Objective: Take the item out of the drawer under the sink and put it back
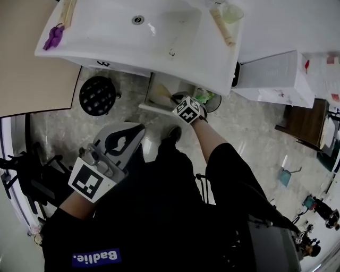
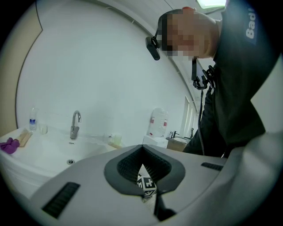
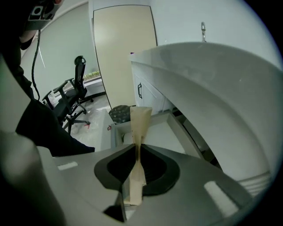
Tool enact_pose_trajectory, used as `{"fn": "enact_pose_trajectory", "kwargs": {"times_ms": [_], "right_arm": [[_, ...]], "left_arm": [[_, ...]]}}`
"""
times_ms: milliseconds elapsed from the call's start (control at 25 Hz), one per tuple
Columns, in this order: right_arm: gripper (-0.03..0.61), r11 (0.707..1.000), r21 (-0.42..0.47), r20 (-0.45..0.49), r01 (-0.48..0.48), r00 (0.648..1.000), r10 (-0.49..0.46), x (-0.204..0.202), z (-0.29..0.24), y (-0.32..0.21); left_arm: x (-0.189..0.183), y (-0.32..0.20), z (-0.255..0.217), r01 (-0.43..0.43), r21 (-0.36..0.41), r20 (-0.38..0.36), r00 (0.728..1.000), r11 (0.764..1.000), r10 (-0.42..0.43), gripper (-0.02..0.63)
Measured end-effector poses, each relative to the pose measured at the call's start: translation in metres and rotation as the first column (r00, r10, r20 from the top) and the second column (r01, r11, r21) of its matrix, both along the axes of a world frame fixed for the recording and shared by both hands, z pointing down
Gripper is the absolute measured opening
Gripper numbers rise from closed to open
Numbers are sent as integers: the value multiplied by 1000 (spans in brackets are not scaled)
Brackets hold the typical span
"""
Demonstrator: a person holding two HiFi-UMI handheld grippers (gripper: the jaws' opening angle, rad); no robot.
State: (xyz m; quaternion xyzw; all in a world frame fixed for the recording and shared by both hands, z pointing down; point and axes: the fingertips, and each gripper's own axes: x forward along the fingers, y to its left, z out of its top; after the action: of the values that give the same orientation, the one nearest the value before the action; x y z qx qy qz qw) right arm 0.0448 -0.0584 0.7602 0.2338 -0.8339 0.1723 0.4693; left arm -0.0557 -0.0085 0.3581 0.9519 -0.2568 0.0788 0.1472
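The white drawer (image 1: 151, 89) under the sink (image 1: 106, 50) stands pulled out. My right gripper (image 1: 178, 102) is at the drawer's front, shut on a flat tan paper packet (image 3: 139, 126) that sticks up past its jaws over the drawer's white inside (image 3: 170, 132). In the head view the packet (image 1: 161, 93) shows as a tan strip at the drawer. My left gripper (image 1: 137, 130) hangs lower left, away from the drawer, above my lap. In its own view the left gripper (image 2: 142, 148) is shut with nothing in it.
A black mesh bin (image 1: 97, 95) stands on the floor left of the drawer. The sink top carries a purple thing (image 1: 53, 36), a faucet (image 2: 75, 123) and a cup (image 1: 231, 13). A white cabinet (image 1: 271, 74) is at the right, and an office chair (image 3: 75, 95) stands further off.
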Motion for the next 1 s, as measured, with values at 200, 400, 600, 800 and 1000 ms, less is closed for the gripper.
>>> {"fn": "enact_pose_trajectory", "kwargs": {"times_ms": [200, 400, 600, 800, 1000], "right_arm": [[37, 998, -57, -65, 31, 997, -35, 1, 32, -1], [37, 995, -94, -114, 40, 992, -51, 1, 56, -7], [38, 991, -123, -147, 53, 987, -71, -3, 74, -10], [40, 987, -148, -182, 55, 980, -82, -6, 91, -7], [40, 984, -161, -204, 71, 974, -104, -5, 104, -6]], "left_arm": [[-3, -2, 4, 8, -3, 11, 1000, 1000, -8, 5], [-10, -4, 9, 26, -9, 19, 999, 1000, -26, 5], [-12, -2, 16, 24, -18, 34, 999, 1000, -24, 5], [-16, -3, 18, 9, -22, 62, 998, 1000, -8, 5], [-18, -4, 20, 25, -18, 59, 998, 1000, -24, 5]]}}
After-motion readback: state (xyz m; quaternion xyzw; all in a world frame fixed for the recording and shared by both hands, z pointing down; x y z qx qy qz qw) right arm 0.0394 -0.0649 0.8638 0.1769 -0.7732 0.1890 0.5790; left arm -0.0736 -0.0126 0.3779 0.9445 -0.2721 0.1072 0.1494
